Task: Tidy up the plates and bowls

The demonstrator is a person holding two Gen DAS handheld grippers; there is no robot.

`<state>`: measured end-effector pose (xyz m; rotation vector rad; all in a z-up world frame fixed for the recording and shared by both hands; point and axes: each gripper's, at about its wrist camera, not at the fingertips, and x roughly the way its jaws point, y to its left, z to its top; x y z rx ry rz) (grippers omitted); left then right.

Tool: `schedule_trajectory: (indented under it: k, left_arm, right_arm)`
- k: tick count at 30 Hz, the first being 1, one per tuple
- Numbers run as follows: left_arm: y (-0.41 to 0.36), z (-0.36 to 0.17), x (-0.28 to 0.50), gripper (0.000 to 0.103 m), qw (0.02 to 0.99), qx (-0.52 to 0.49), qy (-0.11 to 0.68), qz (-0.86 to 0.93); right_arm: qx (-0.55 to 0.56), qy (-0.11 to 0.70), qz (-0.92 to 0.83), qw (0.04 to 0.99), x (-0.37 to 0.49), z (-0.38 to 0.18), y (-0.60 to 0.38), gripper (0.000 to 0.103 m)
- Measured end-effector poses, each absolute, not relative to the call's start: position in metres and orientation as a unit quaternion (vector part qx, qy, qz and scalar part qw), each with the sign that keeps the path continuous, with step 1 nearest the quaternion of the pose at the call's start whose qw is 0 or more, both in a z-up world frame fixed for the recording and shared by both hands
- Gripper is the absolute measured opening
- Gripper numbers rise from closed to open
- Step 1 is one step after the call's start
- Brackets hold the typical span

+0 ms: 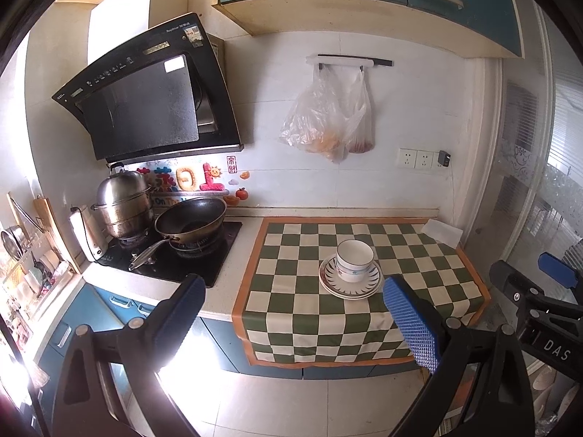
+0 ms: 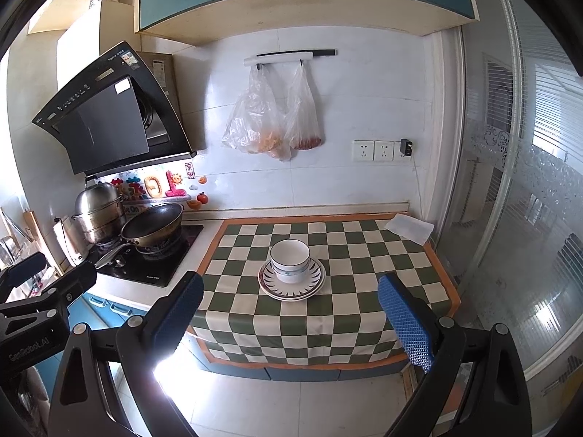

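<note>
Lower plates (image 2: 291,293) hidden under bowl (image 2: 290,260)

Your approach over the checkered cloth (image 2: 349,313) lies open on every side of the stacked bowl (image 2: 290,259) and plates (image 2: 291,289). To your left the wok (image 2: 153,226) (handle jutting toward the counter edge) and steamer pot (image 2: 96,211) block passage; the wall cabinet (image 2: 291,18) overhangs above.

Bowl (image 2: 290,260) atop stacked plates (image 2: 291,286)
</note>
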<state>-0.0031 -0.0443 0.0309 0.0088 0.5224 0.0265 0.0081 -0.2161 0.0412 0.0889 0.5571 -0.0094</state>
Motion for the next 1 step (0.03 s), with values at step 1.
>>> schedule_trajectory:
  k: [1]
  left_arm:
    - [-0.0452,0.0321,-0.0024,0.100,0.966,0.004,0.259,0.009]
  right_arm:
    - [0.043,0.275,-0.006,0.960,0.0070,0.0426,-0.2143,0.099]
